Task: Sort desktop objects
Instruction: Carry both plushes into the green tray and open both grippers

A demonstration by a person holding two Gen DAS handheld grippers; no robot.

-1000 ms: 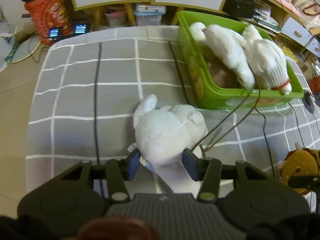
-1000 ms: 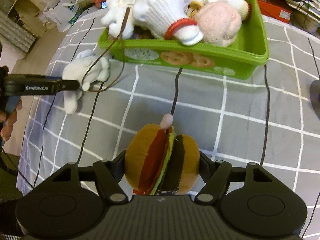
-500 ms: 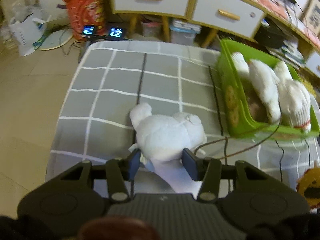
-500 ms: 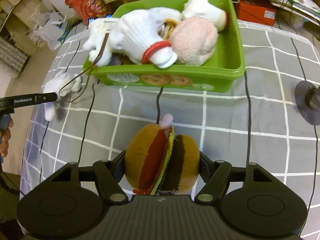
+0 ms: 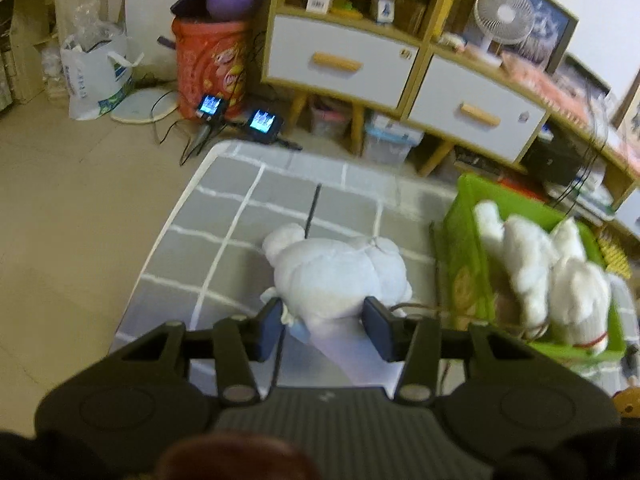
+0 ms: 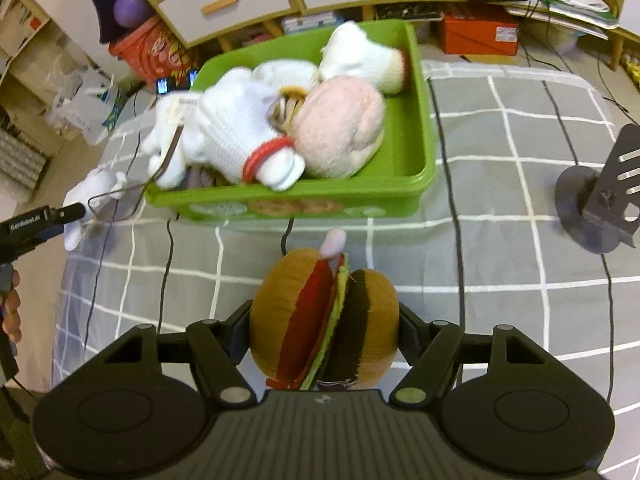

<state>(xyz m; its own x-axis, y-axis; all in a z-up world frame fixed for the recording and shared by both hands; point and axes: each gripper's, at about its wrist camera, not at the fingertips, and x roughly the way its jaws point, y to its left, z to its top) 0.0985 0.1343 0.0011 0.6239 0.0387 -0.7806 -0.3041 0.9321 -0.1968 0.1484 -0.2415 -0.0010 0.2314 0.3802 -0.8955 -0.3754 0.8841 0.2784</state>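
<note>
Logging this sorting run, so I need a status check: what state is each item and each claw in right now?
Left claw: shut on the white plush toy.
White plush toy: gripped, off the bin.
Right claw: shut on the plush hamburger.
Plush hamburger: gripped, outside the bin.
Green plastic bin: open-topped, holding toys.
White knitted plush with red collar: lying in the bin, overhanging its rim.

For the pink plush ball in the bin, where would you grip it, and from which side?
Grip the pink plush across its round middle, coming from above: the green bin's walls and the white knitted toy leaning against it block its sides. Both grippers are occupied now.
</note>
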